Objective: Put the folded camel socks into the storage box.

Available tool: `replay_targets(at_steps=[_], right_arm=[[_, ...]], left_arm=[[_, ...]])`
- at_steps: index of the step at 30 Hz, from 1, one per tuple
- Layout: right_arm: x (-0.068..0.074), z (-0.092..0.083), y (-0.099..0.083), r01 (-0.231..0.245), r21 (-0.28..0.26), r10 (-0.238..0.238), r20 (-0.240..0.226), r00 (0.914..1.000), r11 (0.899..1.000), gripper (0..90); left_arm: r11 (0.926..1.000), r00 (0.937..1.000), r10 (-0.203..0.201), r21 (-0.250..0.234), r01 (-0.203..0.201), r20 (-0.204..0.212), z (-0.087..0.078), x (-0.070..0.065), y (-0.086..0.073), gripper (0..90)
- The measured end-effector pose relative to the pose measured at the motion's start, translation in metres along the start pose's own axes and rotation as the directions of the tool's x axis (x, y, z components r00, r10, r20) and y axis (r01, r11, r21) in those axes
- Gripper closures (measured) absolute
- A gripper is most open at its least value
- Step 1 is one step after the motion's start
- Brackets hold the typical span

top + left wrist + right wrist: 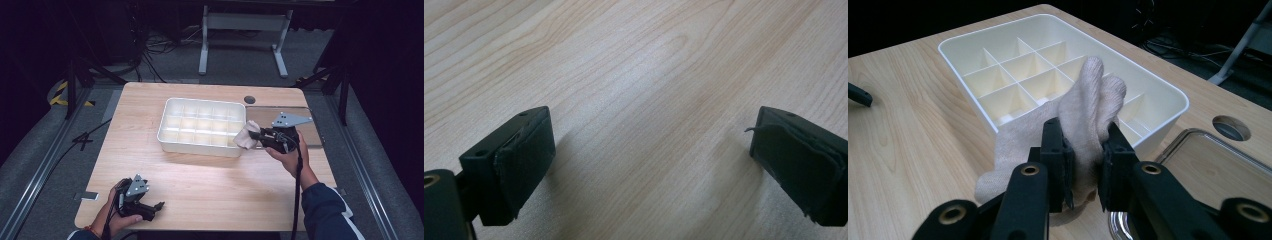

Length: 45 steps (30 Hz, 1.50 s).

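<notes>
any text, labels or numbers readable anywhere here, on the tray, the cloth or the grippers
None: no word, label, brand or number can be read.
The white divided tray, the beige cloth in the right gripper, the left gripper and the wooden table all look unmarked.

Right gripper [259,135]: squeezing a soft cream cloth [244,138] at the white box's right end.
White box [165,131]: sitting in the middle of the wooden table [215,185], showing many little empty pockets.
Left gripper [156,207]: resting low near the table's front edge, far from the box.
Clear tray [312,131]: lying behind the right hand.
</notes>
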State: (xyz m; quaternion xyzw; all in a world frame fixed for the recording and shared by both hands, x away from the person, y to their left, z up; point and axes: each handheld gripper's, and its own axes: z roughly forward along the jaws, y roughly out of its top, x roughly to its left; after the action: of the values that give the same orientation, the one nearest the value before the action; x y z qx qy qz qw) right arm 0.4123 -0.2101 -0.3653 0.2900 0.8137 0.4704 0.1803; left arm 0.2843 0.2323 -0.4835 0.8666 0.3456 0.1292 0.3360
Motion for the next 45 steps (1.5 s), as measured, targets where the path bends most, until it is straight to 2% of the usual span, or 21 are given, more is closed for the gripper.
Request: replay_targets(at_steps=[9, 17, 27, 34, 35, 39, 45], right_arm=[[0.002, 0.021, 0.014, 0.012, 0.016, -0.012, 0.008, 0.9999, 1.000, 76.5], [0.009, 0.044, 0.025, 0.043, 0.046, -0.043, 0.003, 0.9991, 0.998, 76.5], [0.014, 0.063, 0.030, 0.070, 0.081, -0.072, 0.016, 0.9973, 0.994, 76.6], [0.019, 0.075, 0.032, 0.117, 0.128, -0.124, 0.049, 0.9910, 0.985, 76.6], [0.020, 0.078, 0.032, 0.134, 0.143, -0.144, 0.059, 0.9879, 0.981, 76.6], [0.023, 0.083, 0.032, 0.143, 0.162, -0.155, 0.064, 0.9858, 0.976, 76.6], [0.028, 0.094, 0.032, 0.176, 0.199, -0.196, 0.084, 0.9770, 0.964, 76.6]], left_arm=[[1.0000, 1.0000, 0.001, 0.000, -0.001, 0.000, 0.000, 0.000, 0.000, 4.5], [1.0000, 1.0000, 0.000, 0.000, 0.000, 0.001, 0.000, 0.000, 0.000, 4.5], [1.0000, 1.0000, 0.001, 0.000, -0.001, 0.000, 0.000, 0.000, 0.000, 4.5], [1.0000, 1.0000, 0.001, 0.001, -0.001, 0.000, 0.000, 0.000, 0.000, 4.5], [1.0000, 1.0000, 0.000, 0.000, 0.000, 0.000, 0.000, 0.000, 0.000, 4.5], [1.0000, 1.0000, 0.001, 0.000, -0.001, 0.000, 0.000, 0.000, 0.000, 4.5], [1.0000, 1.0000, 0.001, 0.001, -0.001, 0.001, 0.000, 0.000, 0.000, 4.5]])
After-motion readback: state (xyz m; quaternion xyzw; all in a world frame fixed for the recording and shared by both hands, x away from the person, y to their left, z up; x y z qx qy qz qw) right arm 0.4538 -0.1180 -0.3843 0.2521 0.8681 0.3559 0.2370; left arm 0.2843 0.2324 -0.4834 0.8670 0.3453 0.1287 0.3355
